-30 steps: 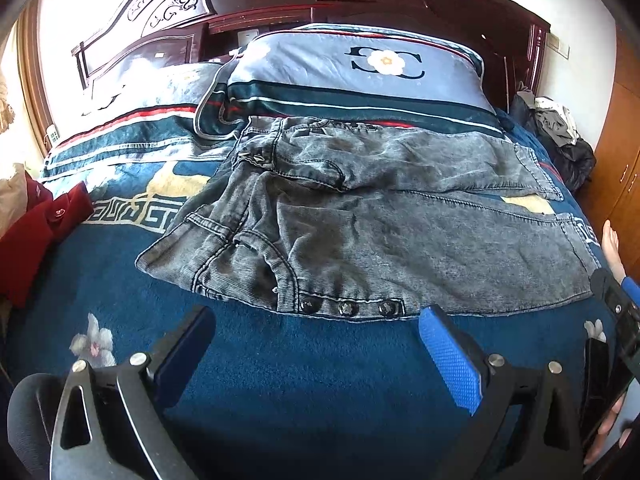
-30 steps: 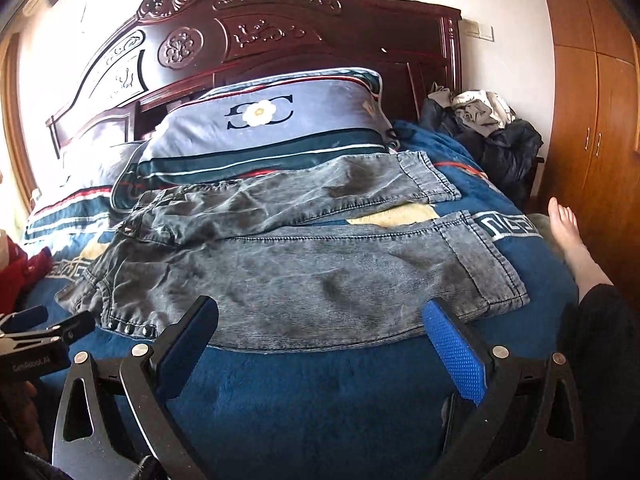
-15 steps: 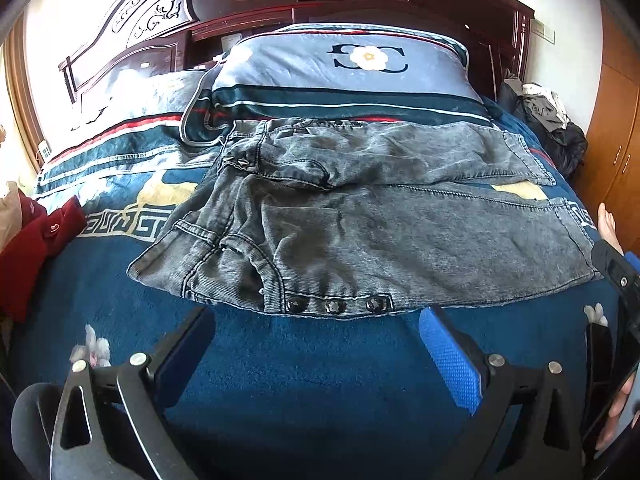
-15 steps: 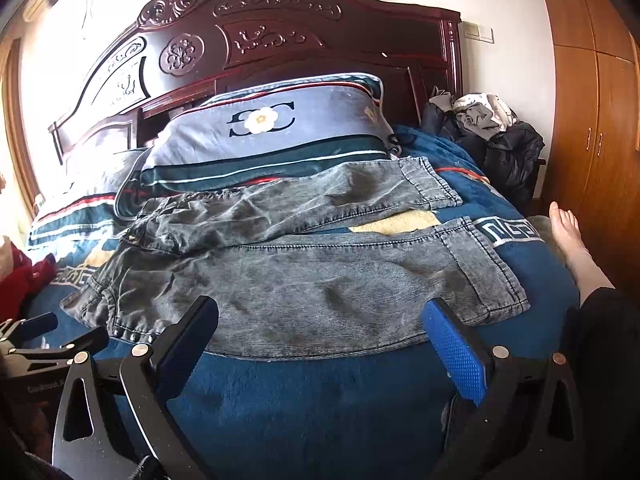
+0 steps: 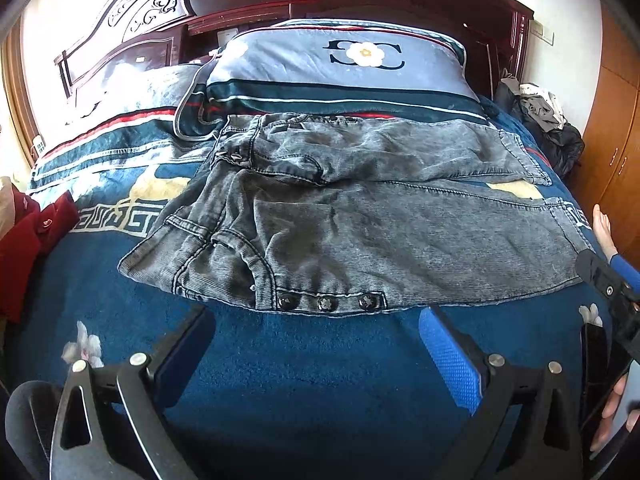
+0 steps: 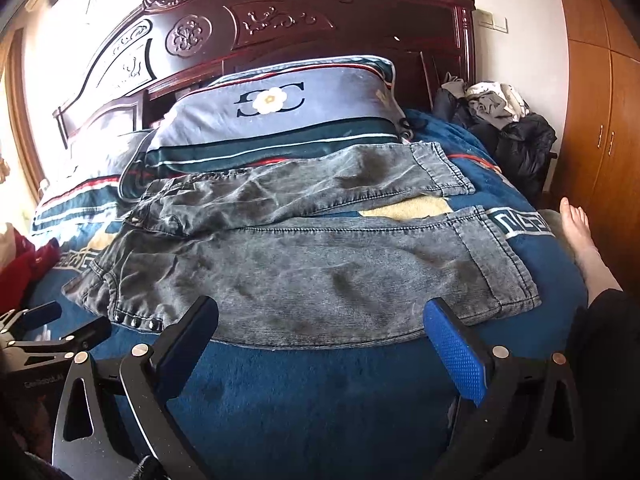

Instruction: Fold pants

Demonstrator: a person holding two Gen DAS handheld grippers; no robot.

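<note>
Evidently the fold has not begun: the grey denim pants lie spread across the blue bedspread below the pillow, waistband leftward, legs splayed apart. Both the left gripper and the right gripper hover just short of the near edge, jaws apart and empty. Next, each probably needs to pinch the near leg, at waistband and hem.

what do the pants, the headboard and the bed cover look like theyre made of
Pants: grey washed denim, judging by the mottled fade, stitched seams and metal buttons.
Headboard: dark reddish wood with a glossy finish; carved scrolls and rosettes catch the light.
Bed cover: blue, seemingly plush fleece, with a soft, fuzzy nap.
</note>
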